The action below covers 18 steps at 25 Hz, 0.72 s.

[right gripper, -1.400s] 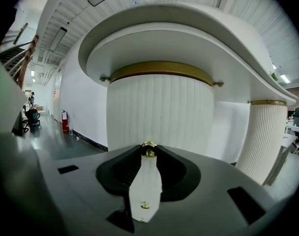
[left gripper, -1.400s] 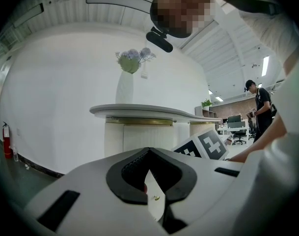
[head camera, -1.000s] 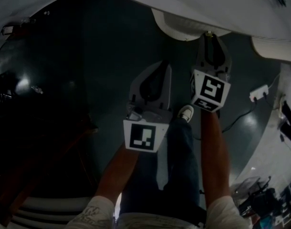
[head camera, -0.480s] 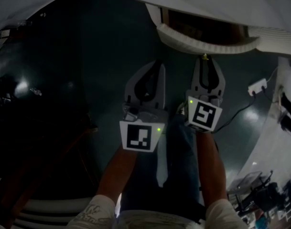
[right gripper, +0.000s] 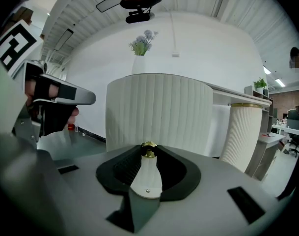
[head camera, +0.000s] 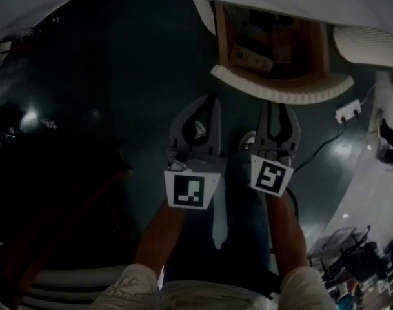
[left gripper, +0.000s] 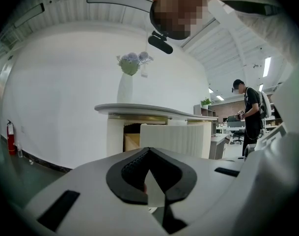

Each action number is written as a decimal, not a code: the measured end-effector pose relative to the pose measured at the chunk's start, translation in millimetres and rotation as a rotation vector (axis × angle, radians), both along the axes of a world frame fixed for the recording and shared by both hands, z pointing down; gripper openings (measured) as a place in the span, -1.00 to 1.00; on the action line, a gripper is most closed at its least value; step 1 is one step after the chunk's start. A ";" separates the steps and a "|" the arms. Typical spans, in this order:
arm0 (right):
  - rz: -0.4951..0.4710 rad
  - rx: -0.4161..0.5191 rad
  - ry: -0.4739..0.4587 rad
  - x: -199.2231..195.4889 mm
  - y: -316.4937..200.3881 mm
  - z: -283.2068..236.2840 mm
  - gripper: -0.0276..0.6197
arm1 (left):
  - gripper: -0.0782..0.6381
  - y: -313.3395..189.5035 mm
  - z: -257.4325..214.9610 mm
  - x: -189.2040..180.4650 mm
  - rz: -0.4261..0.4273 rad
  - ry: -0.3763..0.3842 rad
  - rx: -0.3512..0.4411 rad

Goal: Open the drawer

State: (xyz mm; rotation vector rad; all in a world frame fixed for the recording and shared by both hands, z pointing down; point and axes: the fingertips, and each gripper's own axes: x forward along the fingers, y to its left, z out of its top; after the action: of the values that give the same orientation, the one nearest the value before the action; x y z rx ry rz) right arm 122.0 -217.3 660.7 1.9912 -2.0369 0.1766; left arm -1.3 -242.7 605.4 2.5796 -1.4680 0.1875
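Note:
The drawer (head camera: 280,90) has a curved, ribbed white front and stands pulled out from the white cabinet, showing a wooden inside (head camera: 273,44) with small boxes in it. My right gripper (head camera: 278,106) is shut on the drawer's small gold knob (right gripper: 149,150), with the ribbed front (right gripper: 159,112) filling the right gripper view just beyond. My left gripper (head camera: 211,101) hovers beside it on the left, shut and empty, apart from the drawer. In the left gripper view the tips (left gripper: 149,150) meet, and the drawer front (left gripper: 171,139) stands out from the cabinet.
A white vase of flowers (left gripper: 125,85) stands on the cabinet top. A ribbed white column (right gripper: 242,136) stands to the right. On the dark floor lie a power strip (head camera: 348,112) and its cable. The holder's shoe (head camera: 248,139) shows below the grippers. Another person (left gripper: 250,117) stands far off.
The drawer has slid out towards me, from nearly closed to well open. The right gripper came back with the knob in its jaws. The left gripper drifted back a little.

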 end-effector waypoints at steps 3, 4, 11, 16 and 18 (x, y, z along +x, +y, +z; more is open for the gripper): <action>0.002 0.003 -0.007 -1.3 21.7 0.1 -0.59 | -0.79 17.9 1.8 1.9 0.006 0.005 -0.007; 0.002 -0.001 -0.008 -1.3 24.1 0.1 -0.59 | -0.79 18.0 0.8 3.2 0.007 0.008 -0.007; -0.013 -0.023 0.000 0.1 34.3 2.2 -0.59 | -0.79 13.7 -4.6 10.0 0.023 0.008 0.000; -0.022 -0.030 0.003 -1.5 34.9 2.0 -0.59 | -0.79 12.9 -10.3 10.0 0.022 0.007 0.007; -0.021 -0.030 -0.011 -1.8 35.4 1.2 -0.59 | -0.79 13.7 -12.1 8.7 0.018 0.008 0.006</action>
State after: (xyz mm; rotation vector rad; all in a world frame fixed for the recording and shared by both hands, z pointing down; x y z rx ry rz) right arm 120.2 -181.9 661.9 1.9541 -2.0489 0.2132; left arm 7.4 -229.1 593.3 2.5957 -1.4454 0.1745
